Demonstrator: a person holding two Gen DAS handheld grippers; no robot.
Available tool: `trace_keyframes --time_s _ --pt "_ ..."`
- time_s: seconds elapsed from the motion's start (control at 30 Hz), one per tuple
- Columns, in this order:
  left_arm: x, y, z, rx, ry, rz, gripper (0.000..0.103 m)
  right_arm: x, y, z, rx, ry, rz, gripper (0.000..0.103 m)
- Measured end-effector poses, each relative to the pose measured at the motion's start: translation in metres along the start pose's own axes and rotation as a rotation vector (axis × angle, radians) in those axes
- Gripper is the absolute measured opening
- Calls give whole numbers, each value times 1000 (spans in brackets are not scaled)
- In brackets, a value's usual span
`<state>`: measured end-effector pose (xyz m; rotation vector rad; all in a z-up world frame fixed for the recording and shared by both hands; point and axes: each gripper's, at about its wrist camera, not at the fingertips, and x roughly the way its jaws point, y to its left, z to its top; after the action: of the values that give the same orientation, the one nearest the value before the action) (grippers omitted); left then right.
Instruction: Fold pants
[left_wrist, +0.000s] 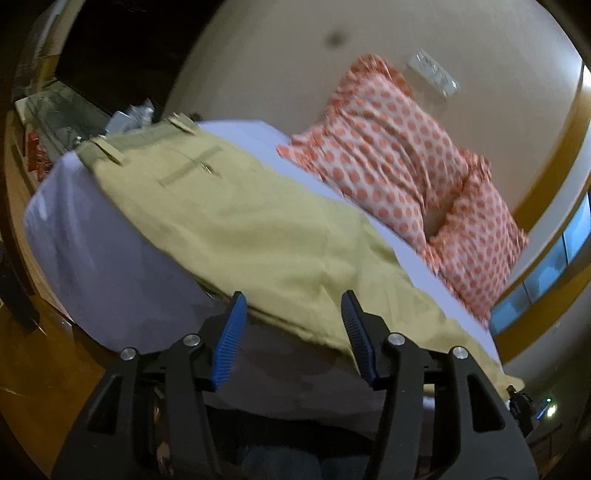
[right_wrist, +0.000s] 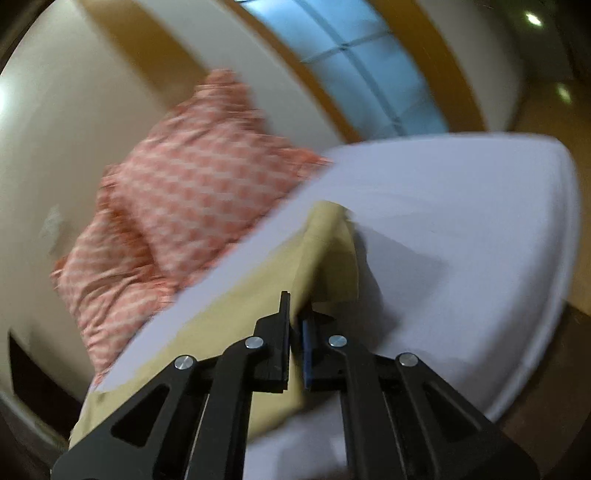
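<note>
Khaki pants (left_wrist: 236, 229) lie stretched along a bed with a white sheet (left_wrist: 110, 266), waistband and belt loops at the far left end. My left gripper (left_wrist: 293, 306) is open, its blue pads just above the near edge of the pants, holding nothing. In the right wrist view my right gripper (right_wrist: 297, 310) is shut on the pants' leg end (right_wrist: 328, 243), and the cloth is lifted off the sheet (right_wrist: 461, 240) into a peak beyond the fingers.
Two orange polka-dot pillows (left_wrist: 399, 162) lean against the cream wall behind the pants; they also show in the right wrist view (right_wrist: 184, 206). A cluttered shelf (left_wrist: 66, 114) stands beyond the bed's left end. A window (right_wrist: 369, 70) is at the back right.
</note>
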<state>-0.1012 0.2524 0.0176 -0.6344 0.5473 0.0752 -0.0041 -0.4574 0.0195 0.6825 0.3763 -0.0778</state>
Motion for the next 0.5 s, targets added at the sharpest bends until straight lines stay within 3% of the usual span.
trace_keyframes --time_s 0.07,0.2,0.27,0.3,0.33,0.4,0.47,0.5 --pt "-10 8 6 -24 -51 18 63 9 42 5 -70 12 91 6" --pt "-19 17 10 -38 -101 101 78 39 158 -14 -194 89 372 6" --pt "-19 19 11 -34 -108 117 82 63 224 -49 -246 204 538 6" --pt "-19 19 11 -35 -107 117 82 71 244 -65 -267 256 578 6" --pt "-17 21 12 -38 -103 114 82 84 275 -95 -329 364 618 6" --pt "-15 26 13 -53 -98 107 83 100 320 -151 -477 565 608 22" --pt "-11 34 12 -84 -81 99 83 105 335 -185 -550 683 583 65" --pt "-9 38 12 -108 -71 91 82 101 335 -192 -555 692 591 74"
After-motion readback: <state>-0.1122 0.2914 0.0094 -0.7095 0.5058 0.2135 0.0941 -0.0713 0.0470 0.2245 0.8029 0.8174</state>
